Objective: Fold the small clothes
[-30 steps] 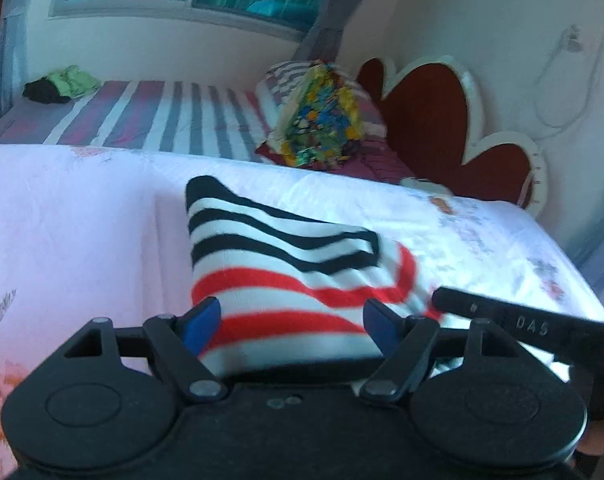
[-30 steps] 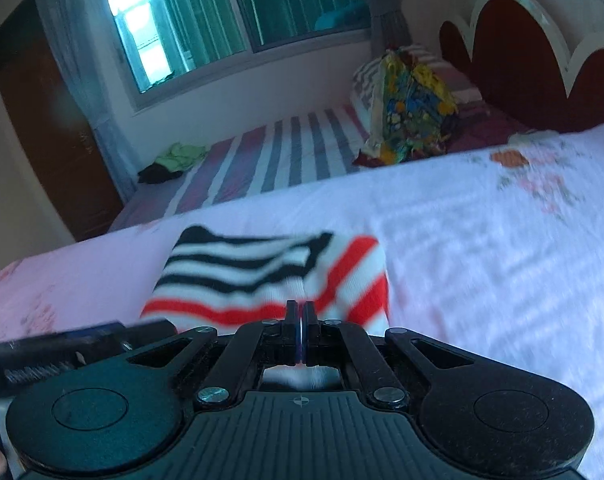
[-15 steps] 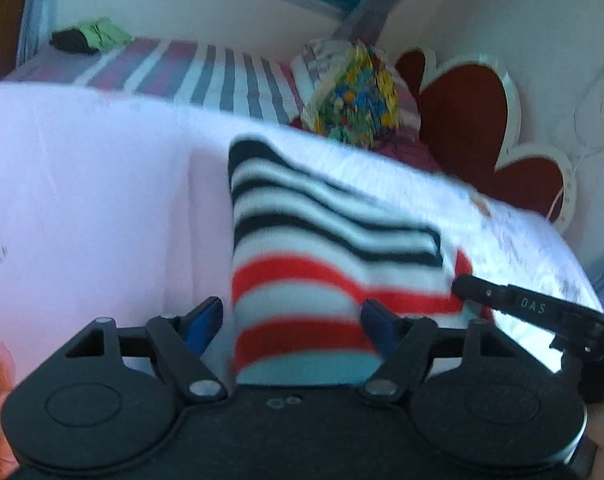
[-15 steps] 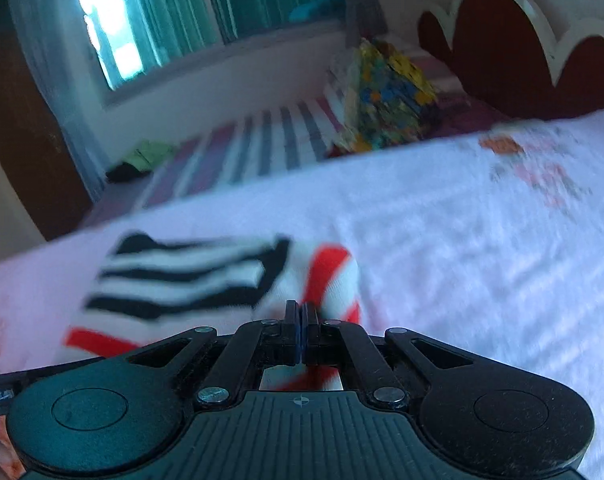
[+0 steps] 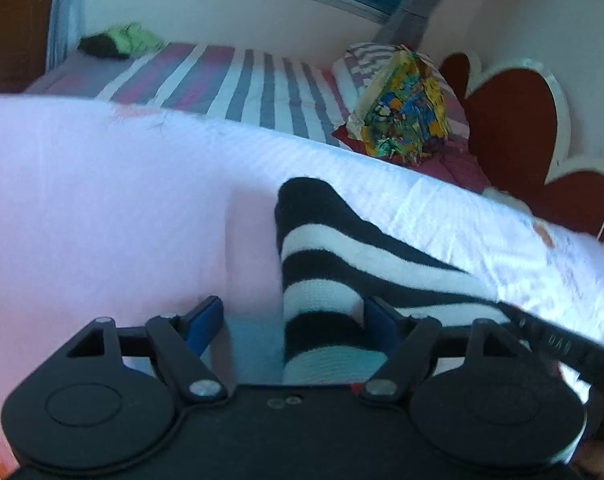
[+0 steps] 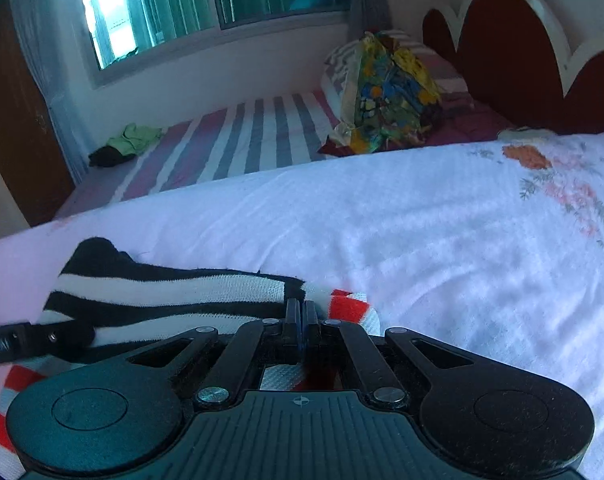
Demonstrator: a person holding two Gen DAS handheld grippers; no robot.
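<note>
1. The striped cloth (image 5: 334, 264) lies on the white bed cover (image 5: 101, 208), right in front of both my grippers. It has black & white bands on the far part, red & white bands on the near part.
2. In my L cam its long way runs from near me up & away, leaning a bit to the left. The black end (image 5: 302, 196) is the far tip. From that tip the bands slant down to the right.
3. In my R cam the same cloth (image 6: 169, 292) sits to the left. Its black tip points up-left, and the bands run left to right toward the R gripper. Red bands show at the near left edge & by the R fingers.
4. L gripper (image 5: 293, 320): jaws wide & opening. The cloth sits betw. the blue pads. The right pad (image 5: 378, 320) is right at the cloth edge; I can't tell if it presses. The left pad (image 5: 205, 316) is apart from the cloth, only bed cover next to it.
5. R gripper (image 6: 302, 314): fingers clenched tight together, w/ no gap I can see. The tips sit right at the cloth edge where black bands meet red. I can't tell if any cloth is pinched there.
6. Far back: striped sheet (image 6: 237, 140), a bright colored bundle (image 6: 390, 92), a red headboard (image 6: 514, 48).
</note>
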